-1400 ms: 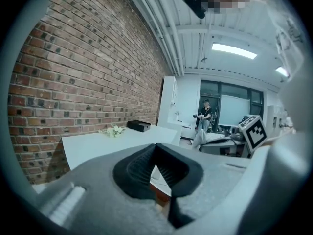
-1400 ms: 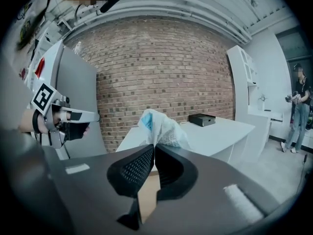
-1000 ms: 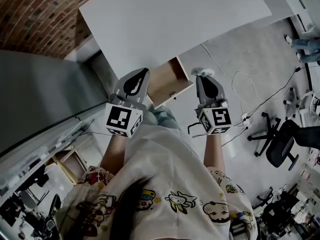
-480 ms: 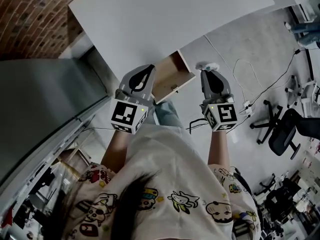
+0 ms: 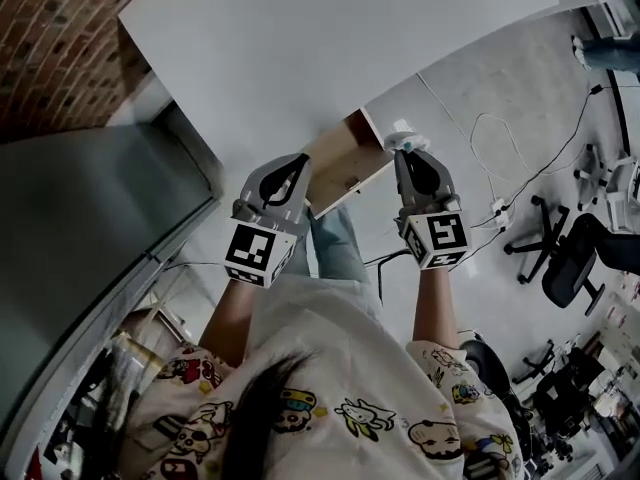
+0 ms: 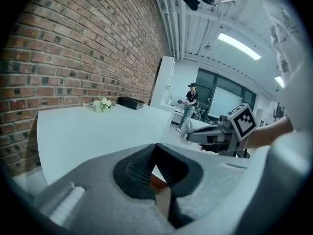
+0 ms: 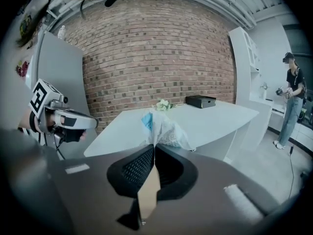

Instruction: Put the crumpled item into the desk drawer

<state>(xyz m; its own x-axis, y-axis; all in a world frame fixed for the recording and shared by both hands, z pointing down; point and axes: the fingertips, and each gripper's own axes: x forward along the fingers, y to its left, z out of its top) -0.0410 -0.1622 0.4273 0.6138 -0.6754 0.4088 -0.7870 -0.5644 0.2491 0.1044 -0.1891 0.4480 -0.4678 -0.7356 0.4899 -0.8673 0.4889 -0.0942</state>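
Observation:
A crumpled white and blue wrapper (image 5: 404, 140) (image 7: 164, 129) sticks out of my right gripper (image 5: 408, 152) (image 7: 154, 147), which is shut on it. This gripper hangs just right of the open wooden drawer (image 5: 342, 164) under the white desk (image 5: 300, 48). At the drawer's left front corner is my left gripper (image 5: 296, 160) (image 6: 155, 147), its jaws shut with nothing between them. Each gripper shows in the other's view: the right gripper (image 6: 205, 137) and the left gripper (image 7: 73, 120).
A brick wall (image 5: 50, 38) and a grey cabinet (image 5: 90, 218) stand to the left. Cables (image 5: 490, 168) and office chairs (image 5: 580, 268) are on the floor to the right. White flowers (image 7: 163, 104) and a black box (image 7: 200, 101) sit on the desk's far end. A person (image 7: 292, 102) stands far right.
The head view has shifted a little. Both grippers keep much the same places beside the drawer, and the right one still holds the wrapper.

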